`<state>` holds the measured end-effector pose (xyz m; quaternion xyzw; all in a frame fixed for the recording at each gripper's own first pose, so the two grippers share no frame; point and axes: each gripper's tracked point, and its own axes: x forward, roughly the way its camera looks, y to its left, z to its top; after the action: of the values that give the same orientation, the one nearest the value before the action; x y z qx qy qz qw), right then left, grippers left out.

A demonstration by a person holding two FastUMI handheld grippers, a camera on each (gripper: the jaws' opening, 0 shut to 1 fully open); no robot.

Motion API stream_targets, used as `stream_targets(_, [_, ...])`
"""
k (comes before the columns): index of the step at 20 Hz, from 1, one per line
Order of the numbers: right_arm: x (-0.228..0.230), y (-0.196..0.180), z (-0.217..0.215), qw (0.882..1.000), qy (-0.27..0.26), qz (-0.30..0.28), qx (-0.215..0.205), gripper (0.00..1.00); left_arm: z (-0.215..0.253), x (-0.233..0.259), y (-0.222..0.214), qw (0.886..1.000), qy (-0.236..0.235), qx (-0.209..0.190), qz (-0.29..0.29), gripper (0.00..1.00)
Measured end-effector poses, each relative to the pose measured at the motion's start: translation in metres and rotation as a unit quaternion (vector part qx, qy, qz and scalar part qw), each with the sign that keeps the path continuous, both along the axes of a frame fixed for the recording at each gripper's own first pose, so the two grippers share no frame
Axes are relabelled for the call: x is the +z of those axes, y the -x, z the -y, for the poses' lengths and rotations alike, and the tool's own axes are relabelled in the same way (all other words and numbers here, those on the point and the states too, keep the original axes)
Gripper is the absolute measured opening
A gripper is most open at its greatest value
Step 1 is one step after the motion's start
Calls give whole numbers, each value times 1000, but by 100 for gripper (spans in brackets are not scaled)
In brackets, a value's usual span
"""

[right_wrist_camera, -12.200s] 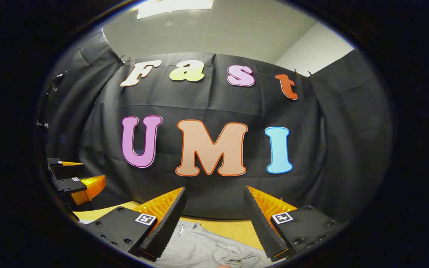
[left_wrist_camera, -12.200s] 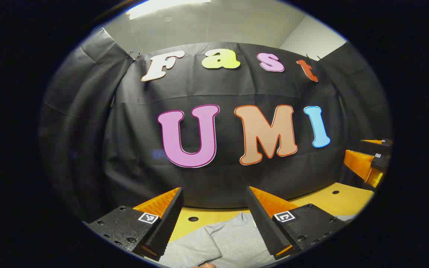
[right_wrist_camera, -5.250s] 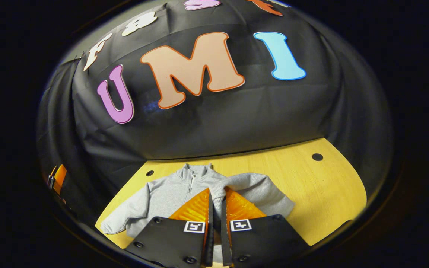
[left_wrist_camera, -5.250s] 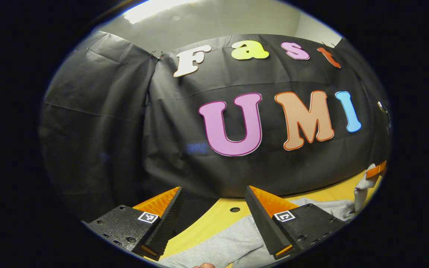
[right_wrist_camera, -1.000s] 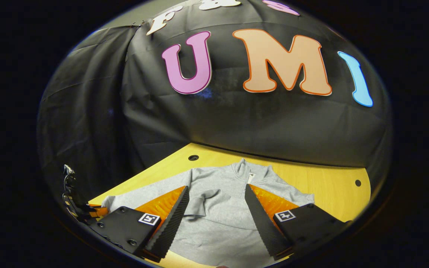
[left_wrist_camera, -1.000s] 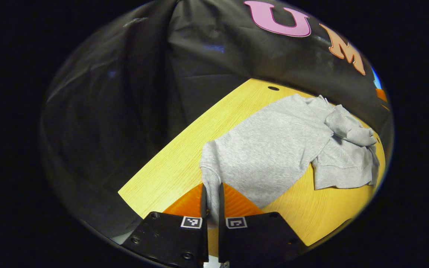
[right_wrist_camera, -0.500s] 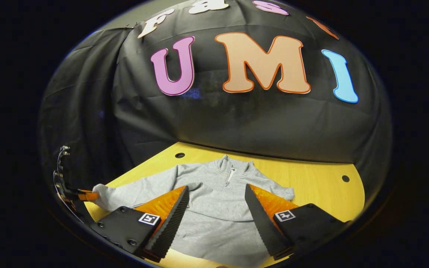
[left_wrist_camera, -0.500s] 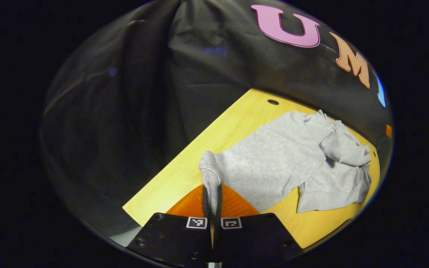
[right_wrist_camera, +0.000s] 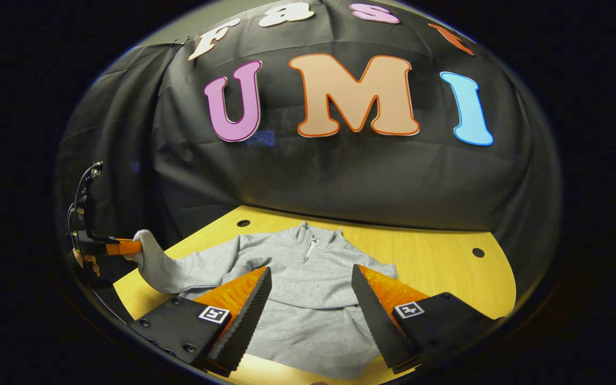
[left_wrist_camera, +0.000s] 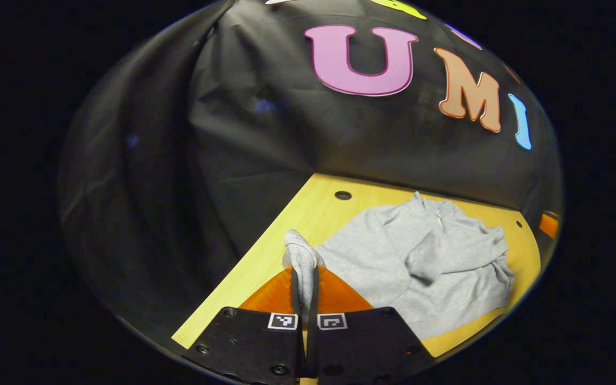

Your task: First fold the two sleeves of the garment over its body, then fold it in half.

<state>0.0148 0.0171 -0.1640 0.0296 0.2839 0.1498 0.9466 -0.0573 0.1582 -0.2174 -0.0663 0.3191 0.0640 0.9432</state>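
One sleeve done: the garment [right_wrist_camera: 308, 289], a grey zip-neck pullover, lies flat on the yellow table [right_wrist_camera: 436, 256], collar toward the booth wall; one sleeve [left_wrist_camera: 447, 248] is already folded across its body.
Sleeve in hand: the other sleeve's cuff [left_wrist_camera: 301, 262] is pinched between both fingers of the left gripper [left_wrist_camera: 303, 299], which are closed tight on it and hold it lifted off the table.
Key relation: in the left gripper view the body lies toward 2 o'clock from the held cuff; the sleeve's long axis runs from the cuff toward the shoulder along that line, so the fold likely goes that way.
Right gripper: the right gripper [right_wrist_camera: 308, 321] hovers over the hem with its fingers wide apart, holding nothing.
Nearer arm: the left, judged by its grip.
Left gripper from afar: at 9 o'clock in the right gripper view.
Writing: none legible on the garment.
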Motion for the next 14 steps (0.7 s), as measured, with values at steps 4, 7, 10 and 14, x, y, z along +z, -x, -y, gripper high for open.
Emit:
stream_targets(4, [-8, 11, 18, 1000, 3, -8, -13, 96, 37, 23, -37, 999, -3, -43, 29, 0])
stream_targets(7, [-7, 17, 37, 1000, 11, -7, -25, 92, 67, 34, -58, 996, -2, -72, 42, 0])
stream_targets(10, [-5, 25, 55, 999, 15, -6, -40, 96, 103, 46, -76, 993, 10, -102, 56, 0])
stream_targets(14, [-5, 37, 82, 998, 21, -9, -65, 96, 159, 56, -96, 986, 21, -149, 67, 0])
